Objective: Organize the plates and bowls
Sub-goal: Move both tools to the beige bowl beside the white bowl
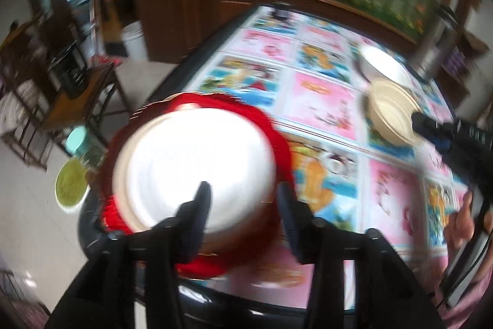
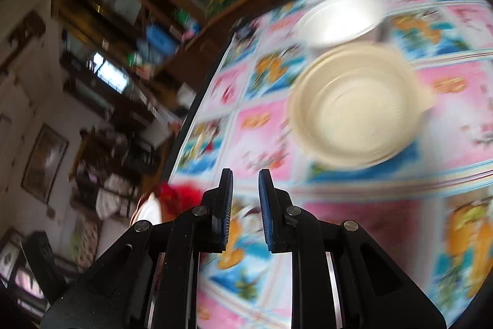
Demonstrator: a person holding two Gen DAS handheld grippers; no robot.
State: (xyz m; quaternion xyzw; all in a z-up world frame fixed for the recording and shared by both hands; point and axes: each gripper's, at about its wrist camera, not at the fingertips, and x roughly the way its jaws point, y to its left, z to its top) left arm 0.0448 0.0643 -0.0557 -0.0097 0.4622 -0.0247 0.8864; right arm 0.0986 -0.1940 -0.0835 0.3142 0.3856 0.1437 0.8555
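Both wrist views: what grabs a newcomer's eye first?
In the left wrist view, a bright white bowl sits on a red mat just ahead of the left hand-held gripper, at the near left corner of the table. In the right wrist view, a cream bowl sits on the loud cartoon-print tablecloth, with a white bowl just behind it.

On the table (image 1: 311, 100), one bowl (image 1: 191, 171) sits on a mat (image 1: 277, 137) at the near left edge; two more bowls (image 2: 360, 107) (image 2: 339, 19) sit far right (nearly touching, one behind the other).
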